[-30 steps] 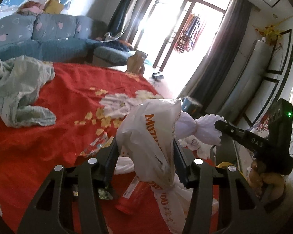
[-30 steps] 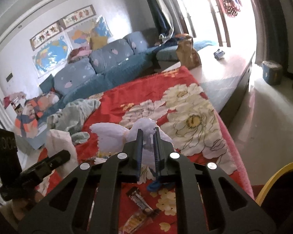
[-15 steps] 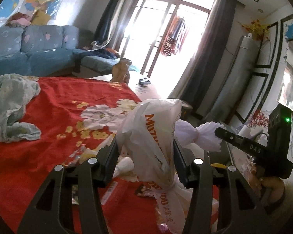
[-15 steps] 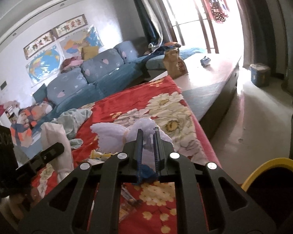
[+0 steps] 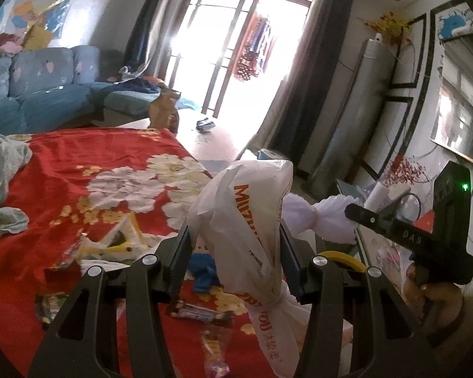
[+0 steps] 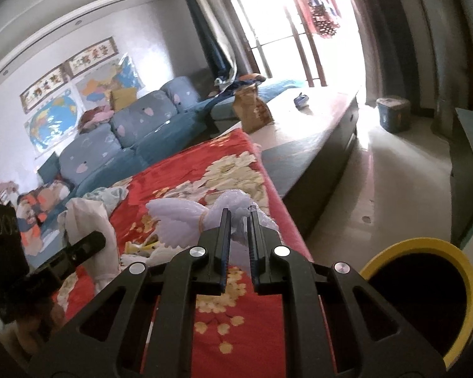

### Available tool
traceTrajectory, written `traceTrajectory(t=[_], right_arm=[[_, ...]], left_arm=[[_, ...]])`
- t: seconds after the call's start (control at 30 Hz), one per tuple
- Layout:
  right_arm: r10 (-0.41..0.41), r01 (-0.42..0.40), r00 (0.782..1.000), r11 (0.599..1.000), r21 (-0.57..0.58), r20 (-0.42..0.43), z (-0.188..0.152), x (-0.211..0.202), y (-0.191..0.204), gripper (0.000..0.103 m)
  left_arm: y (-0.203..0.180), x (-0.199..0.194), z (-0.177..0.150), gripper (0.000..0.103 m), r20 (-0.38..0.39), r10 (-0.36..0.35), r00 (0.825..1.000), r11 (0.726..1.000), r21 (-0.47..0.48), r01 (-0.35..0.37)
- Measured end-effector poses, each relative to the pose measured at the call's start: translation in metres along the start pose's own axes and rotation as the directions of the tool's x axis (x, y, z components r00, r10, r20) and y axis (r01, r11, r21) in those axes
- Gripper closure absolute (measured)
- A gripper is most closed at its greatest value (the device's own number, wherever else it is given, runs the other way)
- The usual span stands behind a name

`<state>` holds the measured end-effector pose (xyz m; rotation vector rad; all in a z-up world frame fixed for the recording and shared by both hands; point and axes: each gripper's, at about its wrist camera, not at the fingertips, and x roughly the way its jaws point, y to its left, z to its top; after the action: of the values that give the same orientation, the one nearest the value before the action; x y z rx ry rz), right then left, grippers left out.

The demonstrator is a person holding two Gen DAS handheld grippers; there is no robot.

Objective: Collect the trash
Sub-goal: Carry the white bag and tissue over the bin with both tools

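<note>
My left gripper is shut on a knotted white plastic bag with orange print, held above the red flowered bed cover. My right gripper is shut on a pale lilac foam wrapper; it also shows in the left wrist view beside the bag. Loose wrappers, a blue scrap and yellow-white packaging lie on the cover below. A bin with a yellow rim stands on the floor at the right, off the bed's edge.
A crumpled pale green cloth lies on the bed's left side. A blue sofa runs behind. A brown paper bag stands on a low platform. A blue tub sits near the window. A cabinet edge is at right.
Both grippers have moved right toward the bed's edge, still holding the bag and the wrapper. The yellow-rimmed bin has come further into the right wrist view.
</note>
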<state>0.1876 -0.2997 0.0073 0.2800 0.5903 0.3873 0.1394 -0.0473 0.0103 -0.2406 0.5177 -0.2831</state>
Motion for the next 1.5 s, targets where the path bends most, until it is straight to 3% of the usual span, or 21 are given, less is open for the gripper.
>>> traceTrajectory(t=[0.77, 1.5], right_arm=[[-0.23, 0.225, 0.972, 0.971, 0.08, 0.053, -0.017, -0.048, -0.077, 0.096], [-0.433, 0.426, 0.902, 0.882, 0.2, -0.011, -0.049, -0.075, -0.16, 0.096]], left_arm=[[-0.074, 0.033, -0.017, 0.054, -0.06, -0.099, 0.993, 0.987, 0.119, 0.106], [-0.14, 0.082, -0.043, 0.054, -0.152, -0.157, 0.976, 0.961, 0.206, 0.187]])
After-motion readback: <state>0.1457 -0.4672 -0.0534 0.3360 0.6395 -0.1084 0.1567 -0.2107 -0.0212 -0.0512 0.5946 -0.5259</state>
